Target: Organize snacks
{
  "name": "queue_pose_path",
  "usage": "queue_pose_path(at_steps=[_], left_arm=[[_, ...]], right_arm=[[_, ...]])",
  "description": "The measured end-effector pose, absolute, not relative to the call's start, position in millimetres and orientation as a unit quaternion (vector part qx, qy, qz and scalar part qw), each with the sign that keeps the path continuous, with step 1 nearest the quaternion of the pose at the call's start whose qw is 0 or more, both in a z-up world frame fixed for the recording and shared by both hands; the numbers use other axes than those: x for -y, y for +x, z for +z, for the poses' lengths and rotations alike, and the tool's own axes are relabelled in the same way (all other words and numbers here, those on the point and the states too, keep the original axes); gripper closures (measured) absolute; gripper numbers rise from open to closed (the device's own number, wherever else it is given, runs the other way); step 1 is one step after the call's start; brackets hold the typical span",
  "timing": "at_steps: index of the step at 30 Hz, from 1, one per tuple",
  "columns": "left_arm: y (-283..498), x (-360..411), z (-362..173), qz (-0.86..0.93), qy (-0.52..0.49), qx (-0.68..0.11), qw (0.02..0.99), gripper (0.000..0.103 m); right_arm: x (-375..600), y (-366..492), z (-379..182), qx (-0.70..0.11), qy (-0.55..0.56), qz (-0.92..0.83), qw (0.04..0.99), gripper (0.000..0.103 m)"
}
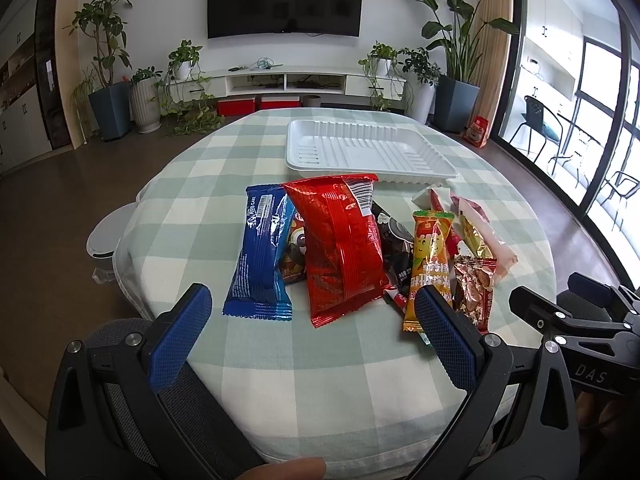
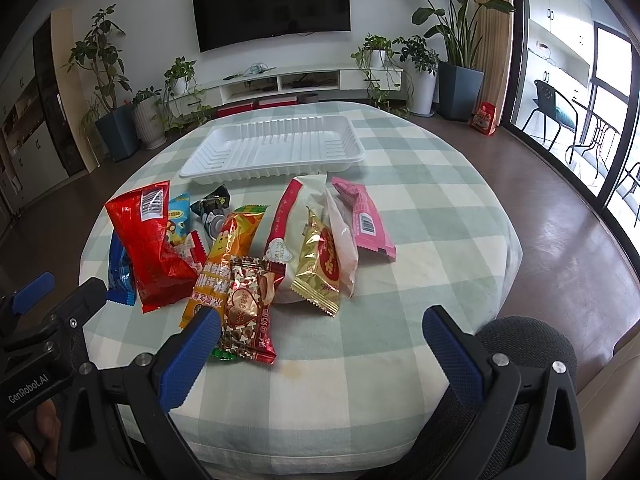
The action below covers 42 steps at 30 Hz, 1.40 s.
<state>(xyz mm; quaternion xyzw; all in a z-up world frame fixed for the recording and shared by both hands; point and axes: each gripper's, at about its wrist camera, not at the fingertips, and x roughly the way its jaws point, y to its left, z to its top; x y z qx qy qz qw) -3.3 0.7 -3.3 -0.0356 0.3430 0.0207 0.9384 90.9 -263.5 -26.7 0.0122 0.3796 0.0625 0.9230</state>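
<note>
A pile of snack packets lies on the checked tablecloth. In the left wrist view I see a blue packet, a big red packet, an orange packet and a brown-red packet. The right wrist view shows the red packet, brown-red packet, gold packet, white packet and pink packet. An empty white tray sits behind them. My left gripper and right gripper are open and empty, just short of the pile.
The round table's edge curves close on both sides. A grey chair back stands at the near edge. A white bin sits left of the table. Plants, a TV shelf and glass doors lie beyond.
</note>
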Motion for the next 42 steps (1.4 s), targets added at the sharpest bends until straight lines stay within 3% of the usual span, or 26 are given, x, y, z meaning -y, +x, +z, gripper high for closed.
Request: queue_pose_path(at_steps=[42], left_arm=[[-2.8, -0.7, -5.4, 0.021, -0.035, -0.346, 0.937, 0.000]], right_arm=[[262.1, 90.3, -29.5, -0.384, 0.011, 0.064, 0.921, 0.000]])
